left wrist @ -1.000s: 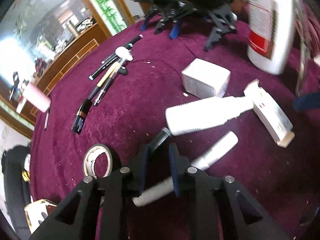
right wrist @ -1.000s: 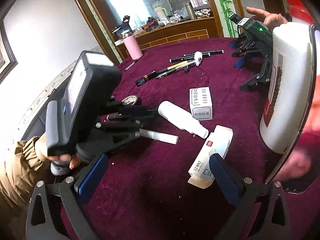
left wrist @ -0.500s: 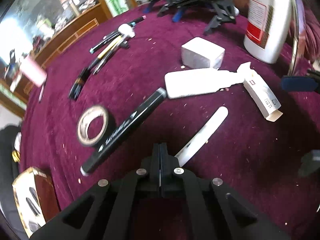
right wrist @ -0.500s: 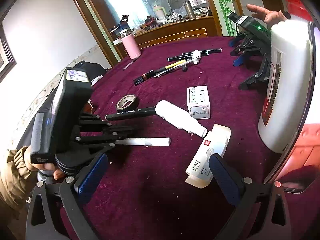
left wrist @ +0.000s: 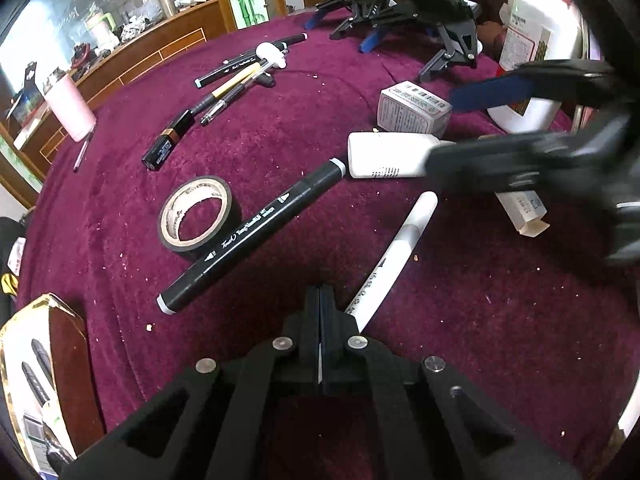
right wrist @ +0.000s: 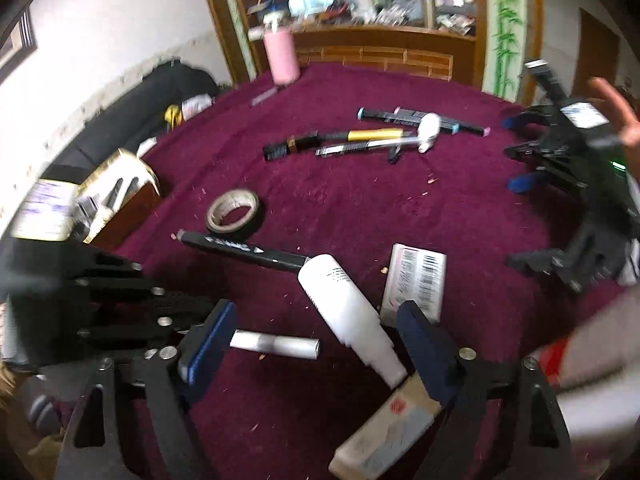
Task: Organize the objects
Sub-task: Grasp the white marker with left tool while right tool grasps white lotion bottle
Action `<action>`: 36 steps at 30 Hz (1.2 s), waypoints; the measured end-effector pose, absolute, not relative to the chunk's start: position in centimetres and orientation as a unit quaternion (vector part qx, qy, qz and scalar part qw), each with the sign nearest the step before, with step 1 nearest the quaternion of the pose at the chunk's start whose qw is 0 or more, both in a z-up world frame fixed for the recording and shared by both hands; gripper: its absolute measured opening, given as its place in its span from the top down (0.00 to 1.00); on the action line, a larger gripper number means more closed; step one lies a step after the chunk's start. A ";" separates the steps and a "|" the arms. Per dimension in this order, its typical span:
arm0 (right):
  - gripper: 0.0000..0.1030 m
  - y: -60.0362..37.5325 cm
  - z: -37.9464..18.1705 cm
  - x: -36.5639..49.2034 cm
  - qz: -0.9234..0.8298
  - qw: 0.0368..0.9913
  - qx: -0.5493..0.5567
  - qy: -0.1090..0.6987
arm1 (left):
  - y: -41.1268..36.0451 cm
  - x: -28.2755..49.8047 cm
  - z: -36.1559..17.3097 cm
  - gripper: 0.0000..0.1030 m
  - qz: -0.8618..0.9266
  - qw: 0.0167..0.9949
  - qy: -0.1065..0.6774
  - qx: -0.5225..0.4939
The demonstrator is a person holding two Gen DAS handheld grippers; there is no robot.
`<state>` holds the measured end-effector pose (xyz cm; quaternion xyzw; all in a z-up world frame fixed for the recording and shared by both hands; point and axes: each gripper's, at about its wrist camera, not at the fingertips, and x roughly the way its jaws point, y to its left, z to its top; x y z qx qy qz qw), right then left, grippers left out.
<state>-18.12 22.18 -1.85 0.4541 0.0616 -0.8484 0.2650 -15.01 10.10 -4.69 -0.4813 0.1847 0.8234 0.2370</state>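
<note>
Jaws of left gripper (left wrist: 320, 300) tight together and empty, right gripper (right wrist: 314, 334) closing around white bottle (right wrist: 348, 312), not touching.

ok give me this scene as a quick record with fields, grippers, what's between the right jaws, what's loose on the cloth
surface: maroon cloth
left gripper: shut, empty
right gripper: jaws just been closing, not pressing yet
between right jaws: white bottle
black marker: lying loose, tip by the bottle's base
white pen: loose beside left gripper
tape roll: flat, left of marker
</note>
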 end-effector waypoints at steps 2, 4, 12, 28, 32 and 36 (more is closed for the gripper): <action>0.18 21.3 -2.3 -18.9 -0.852 0.259 0.446 0.089 | 9.9 -15.0 -4.6 1.00 0.824 0.240 0.179 -0.480; 0.18 20.7 -2.5 -19.2 -0.853 0.250 0.446 0.106 | 9.8 -14.9 -4.5 1.00 0.823 0.246 0.180 -0.479; 0.19 20.3 -2.9 -18.6 -0.848 0.247 0.440 0.162 | 11.0 -14.1 -3.7 0.88 0.820 0.274 0.198 -0.461; 0.40 19.9 -3.5 -19.0 -0.832 0.268 0.461 0.153 | 13.1 -14.2 -4.9 0.86 0.813 0.278 0.180 -0.478; 0.45 20.7 -4.3 -19.6 -0.829 0.262 0.476 0.132 | 13.6 -13.8 -4.9 0.88 0.817 0.262 0.205 -0.471; 0.53 21.6 -5.2 -20.0 -0.829 0.240 0.490 0.123 | 11.9 -13.4 -4.7 0.88 0.815 0.260 0.179 -0.485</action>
